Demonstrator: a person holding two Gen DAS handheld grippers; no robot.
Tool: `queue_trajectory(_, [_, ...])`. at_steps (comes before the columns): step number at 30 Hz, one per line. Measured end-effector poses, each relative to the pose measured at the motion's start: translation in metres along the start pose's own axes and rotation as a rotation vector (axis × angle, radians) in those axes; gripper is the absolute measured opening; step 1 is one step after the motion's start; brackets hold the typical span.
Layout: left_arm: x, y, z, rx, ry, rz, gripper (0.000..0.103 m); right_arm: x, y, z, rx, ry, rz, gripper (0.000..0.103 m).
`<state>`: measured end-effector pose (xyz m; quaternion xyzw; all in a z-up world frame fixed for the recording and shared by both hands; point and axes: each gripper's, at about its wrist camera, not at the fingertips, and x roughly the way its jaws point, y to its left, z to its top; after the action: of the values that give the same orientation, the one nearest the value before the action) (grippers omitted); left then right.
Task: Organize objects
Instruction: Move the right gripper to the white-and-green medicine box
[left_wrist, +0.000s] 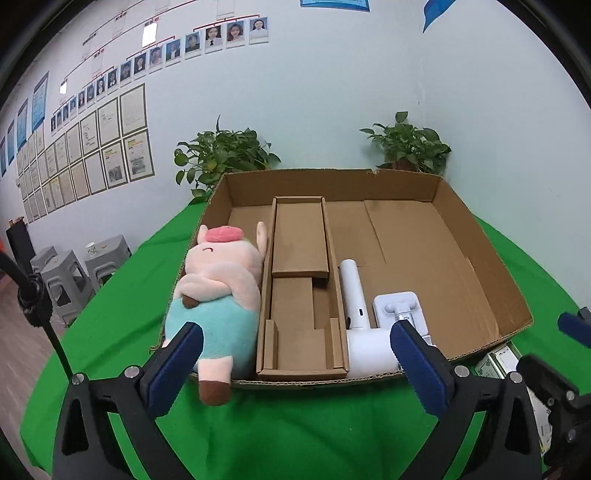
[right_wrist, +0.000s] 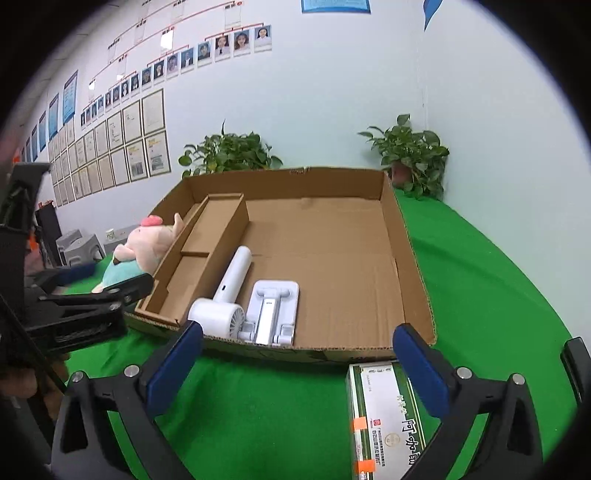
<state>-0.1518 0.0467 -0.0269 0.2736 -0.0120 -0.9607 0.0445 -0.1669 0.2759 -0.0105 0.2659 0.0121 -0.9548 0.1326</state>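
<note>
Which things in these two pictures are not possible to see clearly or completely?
- Green-and-white box: right wrist view, bottom edge cuts it off; the right hand-held gripper finger covers its corner.
- Same box, left wrist view: mostly hidden behind gripper parts.
- Plush pig: right wrist view, lower body hidden by the left hand-held gripper.
- Wall photos and papers: too small to read.
- Fan: left wrist view, finger covers its head.
</note>
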Motion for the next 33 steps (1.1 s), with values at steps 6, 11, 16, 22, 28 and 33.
queue_trajectory(6, [0.001, 0.005, -0.003, 0.002, 0.026, 0.013, 0.102, 0.001, 0.001, -0.010, -0.014, 0.032, 0.043, 0.102])
queue_trajectory(11, [0.006, 0.011, -0.004, -0.019, 0.043, -0.005, 0.102, -0.009, -0.004, -0.028, -0.045, 0.030, 0.067, 0.102])
queue_trajectory(16, [0.013, 0.008, -0.007, -0.011, 0.071, -0.010, 0.102, -0.006, -0.031, -0.051, -0.021, 0.133, -0.025, 0.102])
queue_trajectory(22, [0.019, 0.004, -0.017, -0.009, 0.110, -0.044, 0.102, -0.001, -0.065, -0.066, 0.035, 0.240, -0.062, 0.102])
queue_trajectory(28, [0.019, -0.003, -0.030, 0.027, 0.152, -0.099, 0.102, 0.010, -0.047, -0.078, -0.028, 0.319, -0.039, 0.084])
queue_trajectory(33, [0.020, -0.004, -0.038, 0.014, 0.190, -0.146, 0.102, 0.007, -0.040, -0.075, -0.032, 0.305, -0.023, 0.050])
